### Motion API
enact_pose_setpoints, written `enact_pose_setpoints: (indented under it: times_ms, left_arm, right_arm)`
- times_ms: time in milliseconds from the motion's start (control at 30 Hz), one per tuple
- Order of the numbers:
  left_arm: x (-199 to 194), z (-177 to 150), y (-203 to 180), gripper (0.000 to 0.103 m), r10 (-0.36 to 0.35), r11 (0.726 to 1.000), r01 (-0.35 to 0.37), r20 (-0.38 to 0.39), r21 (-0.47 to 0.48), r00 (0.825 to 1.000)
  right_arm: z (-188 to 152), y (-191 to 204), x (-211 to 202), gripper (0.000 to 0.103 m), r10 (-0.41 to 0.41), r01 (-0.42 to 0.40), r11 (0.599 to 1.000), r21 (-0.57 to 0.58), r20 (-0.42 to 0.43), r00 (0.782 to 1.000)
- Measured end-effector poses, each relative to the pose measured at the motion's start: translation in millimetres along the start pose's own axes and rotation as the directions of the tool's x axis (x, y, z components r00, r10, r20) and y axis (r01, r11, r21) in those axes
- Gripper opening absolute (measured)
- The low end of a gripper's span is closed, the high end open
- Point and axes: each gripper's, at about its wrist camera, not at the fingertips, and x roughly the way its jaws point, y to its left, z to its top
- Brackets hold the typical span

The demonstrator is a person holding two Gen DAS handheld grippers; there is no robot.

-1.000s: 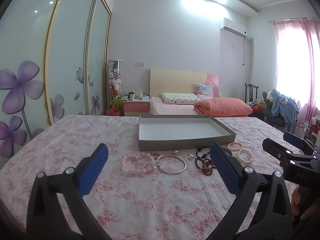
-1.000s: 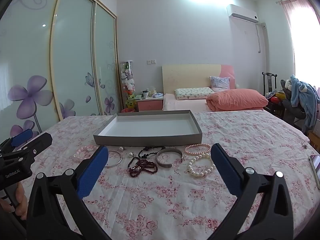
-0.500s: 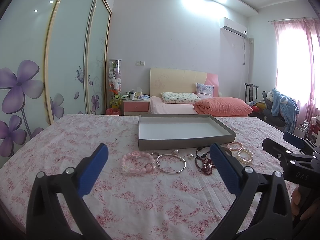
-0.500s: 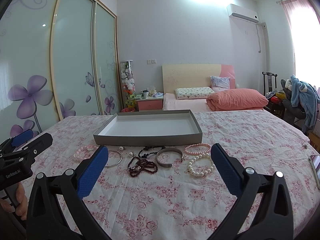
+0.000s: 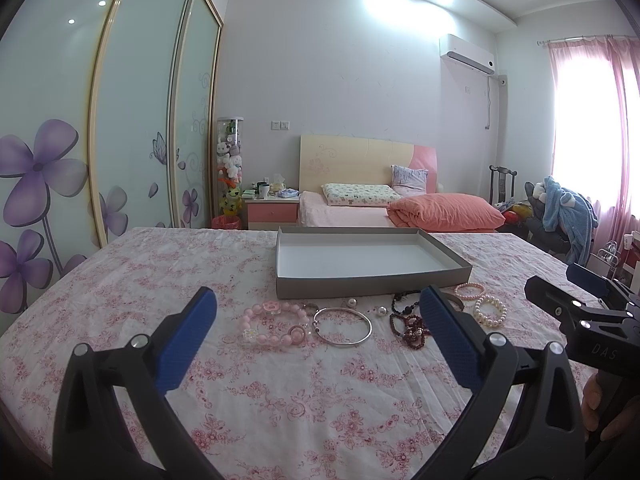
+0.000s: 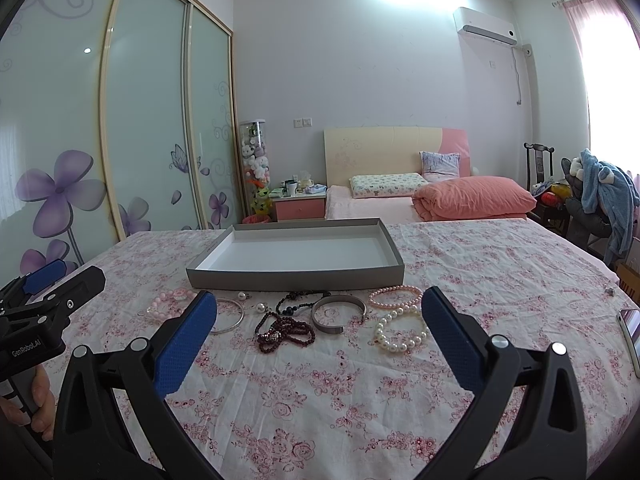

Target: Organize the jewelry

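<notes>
Both your left gripper (image 5: 316,332) and right gripper (image 6: 319,330) hang spread wide, empty; the jewelry lies on the cloth (image 6: 320,392) just before the tray (image 6: 296,276); pearls (image 6: 400,330) likely roll and slip, so pinch across the strand; the cuff (image 6: 338,314) is stiff; grip its band.

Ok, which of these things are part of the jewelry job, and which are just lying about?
For the job:
grey tray
white pearl bracelet
pink pearl bracelet
grey cuff
dark bead strands
silver bangle
pink bead bracelet

Lying about:
phone
orange quilt
</notes>
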Motion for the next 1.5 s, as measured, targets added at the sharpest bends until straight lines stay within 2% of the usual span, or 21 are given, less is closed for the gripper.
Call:
enact_pose_setpoints:
  times_ms: [100,1233,1400,1500]
  left_arm:
    - [11,3,4,0.099,-0.002,1.0,0.002,-0.005,-0.002,1.0]
    - [9,1,3,0.099,0.0,1.0,0.0,-0.013,-0.003,1.0]
    - [15,-4,4,0.099,0.008,1.0,-0.008,-0.024,-0.006,1.0]
    - [25,-4,9,0.099,0.024,1.0,-0.024,-0.052,-0.004,0.998]
  right_arm:
    - [0,0,0,0.101,0.0,0.0,1.0,0.0,0.0,1.0]
    - [-1,-2,1,0.101,0.0,0.0,1.0,0.003,-0.006,1.0]
    - [-6,-1,6,0.101,-0.001,0.001,1.0,0.004,-0.022,1.0]
    - [-7,-8,17,0.101,0.004,-0.003,1.0,0.024,-0.062,0.998]
